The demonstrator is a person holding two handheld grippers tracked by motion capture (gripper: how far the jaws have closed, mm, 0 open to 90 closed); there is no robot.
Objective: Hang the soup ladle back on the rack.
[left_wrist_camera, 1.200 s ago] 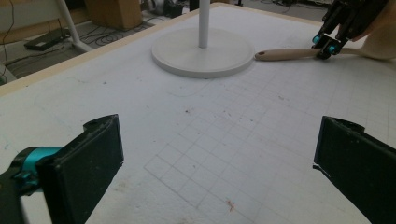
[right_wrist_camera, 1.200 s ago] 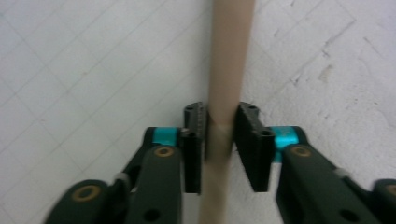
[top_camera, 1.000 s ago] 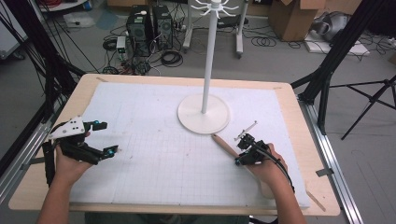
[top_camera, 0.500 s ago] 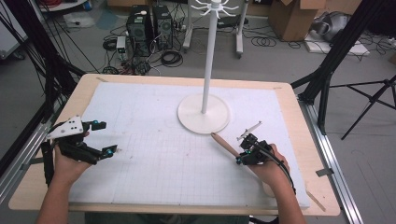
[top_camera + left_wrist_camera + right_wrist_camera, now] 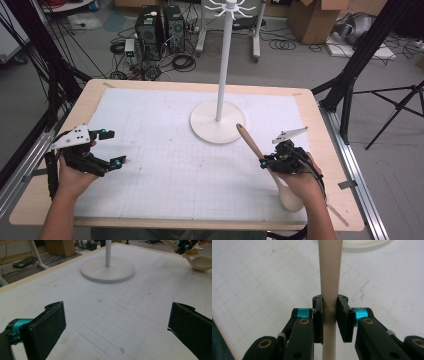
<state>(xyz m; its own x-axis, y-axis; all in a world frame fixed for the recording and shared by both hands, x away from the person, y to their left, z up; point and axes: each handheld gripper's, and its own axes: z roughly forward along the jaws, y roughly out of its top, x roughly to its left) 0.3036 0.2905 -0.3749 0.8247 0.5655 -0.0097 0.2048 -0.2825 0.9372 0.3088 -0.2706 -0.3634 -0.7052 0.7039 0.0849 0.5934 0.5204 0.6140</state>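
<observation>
Wooden spoon lifted by its handle, ahead of a likely hanging on the rack

The right gripper (image 5: 265,162) is clamped on the wooden spoon (image 5: 257,150); in the right gripper view both jaws press the handle (image 5: 329,277) from either side. Compared with the frames a second earlier, where the spoon lies flat on the gridded mat (image 5: 165,165), its handle end now tilts up toward the base of the white hook stand (image 5: 217,121), while the bowl (image 5: 290,195) sits low beside the hand. The left gripper (image 5: 107,147) stays parked at the mat's left edge, jaws wide apart, holding nothing. The pickup appears done; transfer toward the stand's upper hooks seems next
</observation>
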